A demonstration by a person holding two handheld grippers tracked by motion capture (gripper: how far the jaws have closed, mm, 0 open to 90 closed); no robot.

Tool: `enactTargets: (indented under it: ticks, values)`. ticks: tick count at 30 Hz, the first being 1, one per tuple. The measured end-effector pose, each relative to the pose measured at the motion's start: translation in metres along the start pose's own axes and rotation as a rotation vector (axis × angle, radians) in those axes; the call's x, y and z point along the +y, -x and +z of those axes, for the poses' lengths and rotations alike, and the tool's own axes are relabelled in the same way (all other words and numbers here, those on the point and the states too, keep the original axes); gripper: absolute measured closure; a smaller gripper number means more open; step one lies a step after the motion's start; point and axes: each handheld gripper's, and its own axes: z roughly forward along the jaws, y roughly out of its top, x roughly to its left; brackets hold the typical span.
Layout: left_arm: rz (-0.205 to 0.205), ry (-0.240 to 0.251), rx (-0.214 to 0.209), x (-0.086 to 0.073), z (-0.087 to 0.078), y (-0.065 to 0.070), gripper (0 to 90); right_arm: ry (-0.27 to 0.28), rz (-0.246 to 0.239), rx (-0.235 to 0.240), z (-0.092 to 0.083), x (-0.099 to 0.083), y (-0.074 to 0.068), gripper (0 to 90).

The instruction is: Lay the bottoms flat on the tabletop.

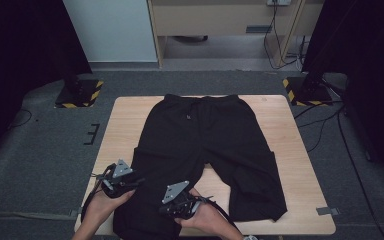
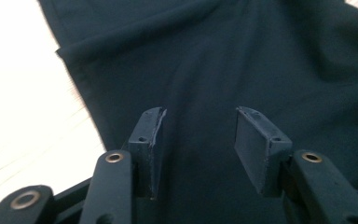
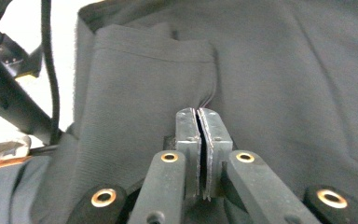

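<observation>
A pair of black trousers (image 1: 205, 145) lies spread flat on a light wooden table (image 1: 290, 165), waistband at the far edge and the 2 legs running toward the person. The left gripper (image 1: 130, 181) sits at the outer edge of the trouser leg on the left side of the high view, near the table's front edge. In the left gripper view its jaws stand spread apart just above the black cloth, with nothing pinched between them. The right gripper (image 1: 166, 207) rests on the same leg, just beside the left one and nearer the inner edge. In the right gripper view its jaws are pressed together, and a small fold of the cloth runs up into their tips.
</observation>
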Motion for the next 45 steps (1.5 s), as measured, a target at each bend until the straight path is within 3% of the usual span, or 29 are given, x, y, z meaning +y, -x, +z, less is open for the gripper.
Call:
enactTargets:
  ticks: [6, 9, 11, 15, 18, 23, 25, 26, 31, 36, 38, 41, 43, 45]
  values:
    - [0.026, -0.009, -0.03, -0.001, 0.008, 0.014, 49.5, 0.0, -0.061, 0.105, 0.012, 0.008, -0.034, 86.6]
    - [0.022, -0.031, -0.03, -0.004, 0.014, 0.016, 47.6, 0.014, -0.093, 0.124, 0.013, 0.014, -0.046, 73.9]
    - [0.02, -0.042, -0.018, -0.006, 0.016, 0.016, 46.0, 0.033, -0.083, 0.092, 0.007, 0.017, -0.043, 57.3]
    - [-0.002, -0.032, 0.021, -0.009, 0.02, 0.012, 42.2, 0.055, -0.014, -0.021, -0.011, 0.016, -0.016, 44.7]
    - [-0.037, -0.032, 0.056, -0.012, 0.021, 0.005, 35.5, 0.045, 0.023, -0.133, -0.019, 0.009, 0.003, 34.6]
    - [-0.064, -0.045, 0.043, -0.022, 0.023, -0.001, 31.9, 0.017, 0.062, -0.292, -0.022, -0.004, 0.029, 27.4]
    - [-0.057, -0.052, 0.038, -0.023, 0.023, 0.0, 31.6, 0.013, 0.067, -0.317, -0.021, -0.007, 0.033, 26.5]
    - [-0.046, -0.055, 0.024, -0.024, 0.022, 0.003, 31.0, 0.005, 0.084, -0.354, -0.019, -0.012, 0.041, 24.1]
    - [-0.003, -0.053, -0.019, -0.026, 0.023, 0.011, 26.3, -0.01, 0.121, -0.368, -0.014, -0.018, 0.053, 17.7]
    - [-0.005, -0.047, -0.031, -0.03, 0.021, 0.012, 24.1, 0.006, 0.151, -0.366, -0.013, -0.021, 0.061, 10.7]
    - [0.017, -0.048, -0.059, -0.036, 0.014, 0.017, 24.4, 0.034, 0.149, -0.357, -0.012, -0.024, 0.062, 11.4]
    - [0.022, -0.051, -0.064, -0.041, 0.008, 0.019, 29.9, 0.046, 0.125, -0.335, -0.012, -0.023, 0.057, 23.1]
    - [0.009, -0.072, -0.02, -0.046, -0.002, 0.015, 33.7, 0.047, 0.094, -0.305, -0.011, -0.021, 0.051, 36.4]
    - [-0.032, -0.07, 0.016, -0.052, -0.006, 0.008, 34.4, 0.032, 0.082, -0.281, -0.012, -0.018, 0.047, 49.4]
